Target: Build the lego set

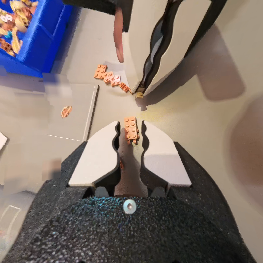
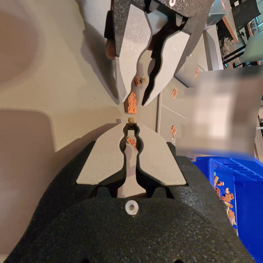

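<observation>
An orange brick assembly point(image 1: 131, 129) lies on the beige table point(image 1: 185, 128) between the fingers of my left gripper point(image 1: 130, 123). That gripper is open, with a gap on each side of the assembly. The right wrist view shows the assembly point(image 2: 131, 105) and the left gripper point(image 2: 134, 101) over it. My right gripper point(image 2: 131, 124) is shut on a small tan and dark piece point(image 2: 131, 121) that sticks out of its tips, just short of the assembly. In the left wrist view the right gripper point(image 1: 140, 91) comes in from above with the tan piece point(image 1: 139, 94) at its tips.
A blue bin point(image 1: 39, 35) of mixed bricks stands at the far left; it is at the right in the right wrist view point(image 2: 234, 185). Several loose orange bricks point(image 1: 109, 76) lie near the right gripper. A grey printed sheet point(image 1: 79, 113) lies beside them. A person's finger point(image 1: 118, 35) hangs above. Both grippers' tips are close together, under 4 cm apart.
</observation>
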